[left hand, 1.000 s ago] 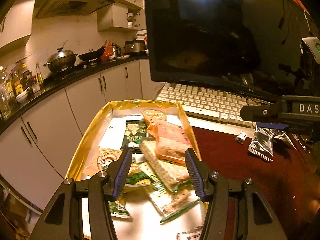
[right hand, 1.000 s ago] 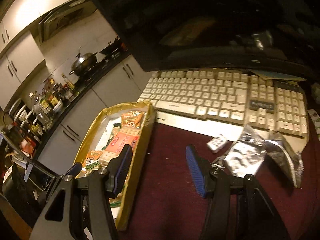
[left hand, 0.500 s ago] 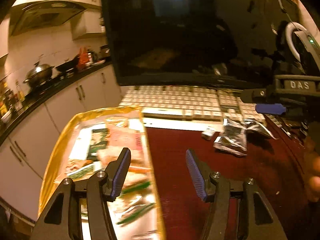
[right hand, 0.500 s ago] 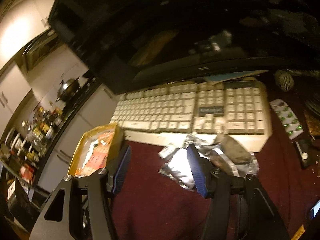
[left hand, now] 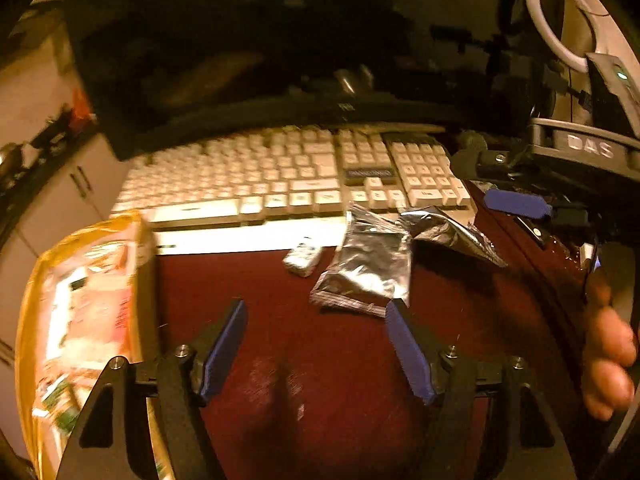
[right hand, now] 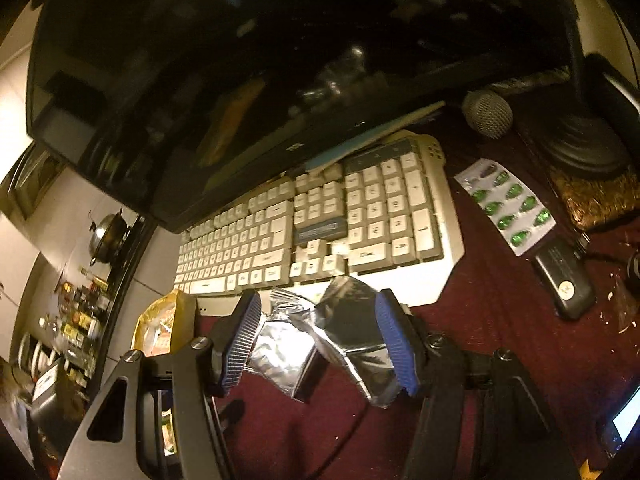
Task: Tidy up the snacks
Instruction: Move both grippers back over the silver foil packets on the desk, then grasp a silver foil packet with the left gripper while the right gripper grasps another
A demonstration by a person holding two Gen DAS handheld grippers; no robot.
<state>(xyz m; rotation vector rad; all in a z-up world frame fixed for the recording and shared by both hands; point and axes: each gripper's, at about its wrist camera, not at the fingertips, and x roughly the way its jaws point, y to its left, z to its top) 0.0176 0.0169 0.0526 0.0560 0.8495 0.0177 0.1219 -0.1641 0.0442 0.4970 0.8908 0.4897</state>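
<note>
Two crumpled silver foil snack packets (left hand: 368, 268) lie on the dark red table in front of the keyboard. In the right wrist view they (right hand: 320, 340) sit between the fingers of my open right gripper (right hand: 318, 340), not gripped. My left gripper (left hand: 316, 332) is open and empty, just short of the nearer packet. A small white wrapped snack (left hand: 303, 258) lies to the packets' left. The gold tray (left hand: 26, 320) holding several snack packs is at the left edge, and it shows in the right wrist view (right hand: 180, 312). The right gripper's blue fingertip (left hand: 516, 204) shows at the right of the left wrist view.
A white keyboard (right hand: 320, 232) lies under a large black monitor (right hand: 240, 80). A blister pack of green pills (right hand: 506, 208), a microphone (right hand: 486, 114), a black device (right hand: 564, 280) and a lamp base (right hand: 584, 148) are at the right. Kitchen counters lie beyond the table's left edge.
Both grippers have swung right, away from the tray. The right gripper has come down so the foil packets now sit between its open fingers. The left gripper now faces the packets.
</note>
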